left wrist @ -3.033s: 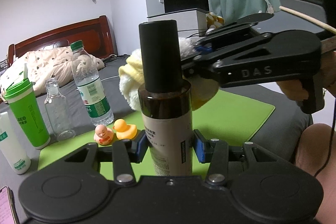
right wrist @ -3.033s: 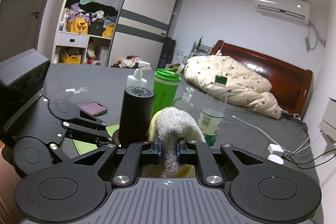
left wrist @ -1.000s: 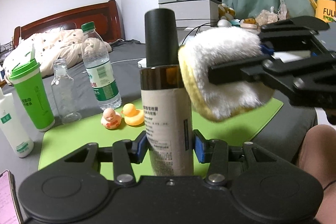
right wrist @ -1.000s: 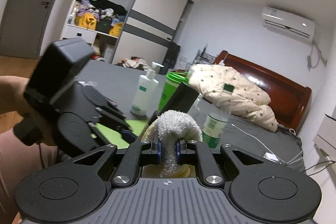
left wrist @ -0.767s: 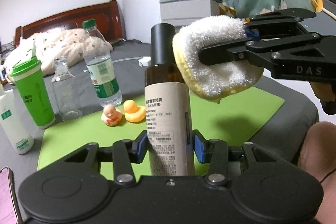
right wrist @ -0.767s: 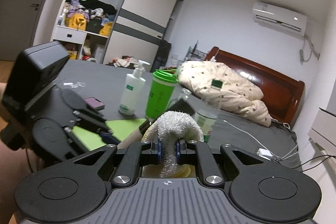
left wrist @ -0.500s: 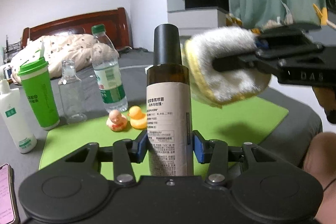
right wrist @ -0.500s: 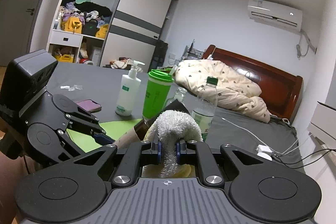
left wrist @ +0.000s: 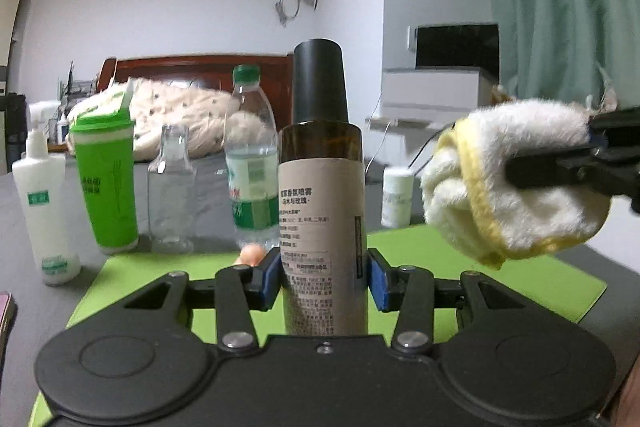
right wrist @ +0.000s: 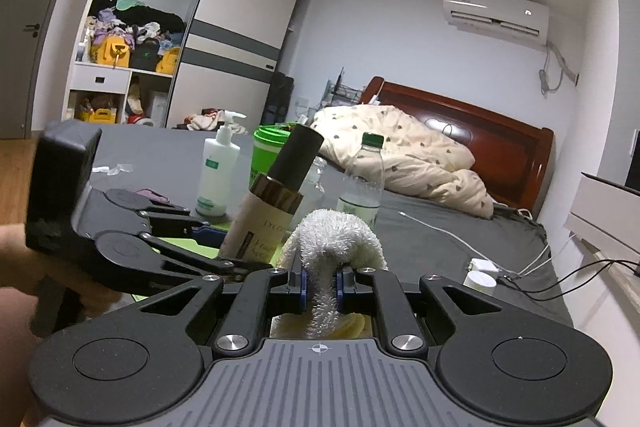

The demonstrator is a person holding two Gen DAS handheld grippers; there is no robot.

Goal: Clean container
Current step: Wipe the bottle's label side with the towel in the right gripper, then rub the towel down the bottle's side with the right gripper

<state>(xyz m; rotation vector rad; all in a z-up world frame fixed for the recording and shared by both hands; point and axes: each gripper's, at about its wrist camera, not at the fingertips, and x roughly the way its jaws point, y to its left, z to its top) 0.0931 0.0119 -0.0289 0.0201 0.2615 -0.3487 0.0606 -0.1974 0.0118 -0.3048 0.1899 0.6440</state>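
Note:
My left gripper (left wrist: 323, 277) is shut on a brown spray bottle (left wrist: 322, 211) with a black cap and a beige label, held upright above the green mat (left wrist: 516, 283). My right gripper (right wrist: 321, 285) is shut on a folded white and yellow cloth (right wrist: 334, 239). In the left wrist view the cloth (left wrist: 516, 183) hangs to the right of the bottle with a clear gap between them. In the right wrist view the bottle (right wrist: 276, 203) leans just left of the cloth.
Behind the mat stand a white pump bottle (left wrist: 44, 203), a green cup (left wrist: 106, 183), a clear glass bottle (left wrist: 170, 187), a water bottle (left wrist: 252, 163) and a small white jar (left wrist: 396, 197). A phone (left wrist: 6, 315) lies at the left edge. A toy duck (left wrist: 250, 253) peeks out behind the fingers.
The cloth was pressed against the bottle's far side, then drew away to the right and now hangs apart from it. The bottle stays gripped; my left gripper's view has tilted lower.

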